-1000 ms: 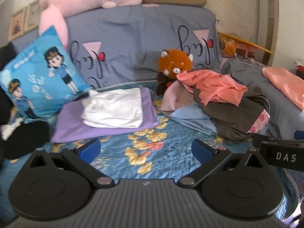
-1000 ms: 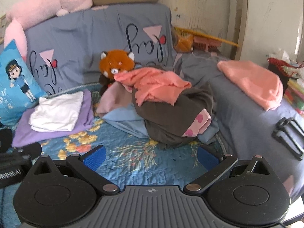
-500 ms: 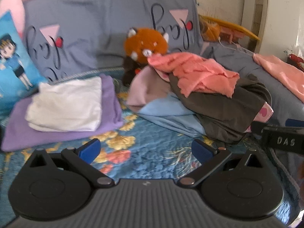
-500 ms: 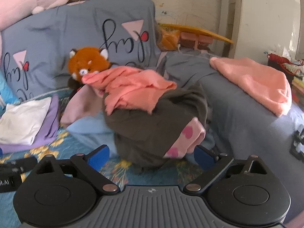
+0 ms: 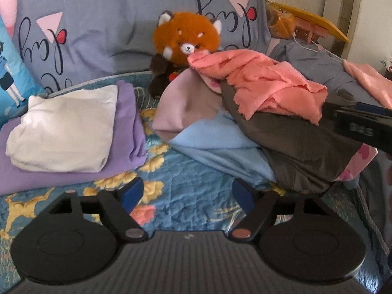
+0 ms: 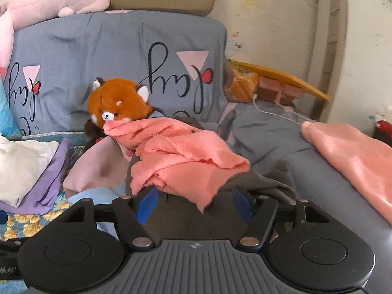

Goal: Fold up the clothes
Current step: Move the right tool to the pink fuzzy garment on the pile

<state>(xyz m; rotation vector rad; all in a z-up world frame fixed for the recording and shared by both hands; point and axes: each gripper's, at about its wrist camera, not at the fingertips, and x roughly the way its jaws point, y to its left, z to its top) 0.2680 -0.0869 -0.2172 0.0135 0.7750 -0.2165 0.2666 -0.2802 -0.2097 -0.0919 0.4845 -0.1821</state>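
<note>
Right gripper (image 6: 193, 202) nearer, jaws astride fuzzy coral cloth (image 6: 181, 161).

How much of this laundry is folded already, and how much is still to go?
Done: a white piece lies folded on a folded purple one. In hand: nothing; the right gripper is open at the edge of the coral fleece topping the pile; the left gripper is open over the quilt. Left: the fleece, dark garment, blue and pink pieces.
</note>
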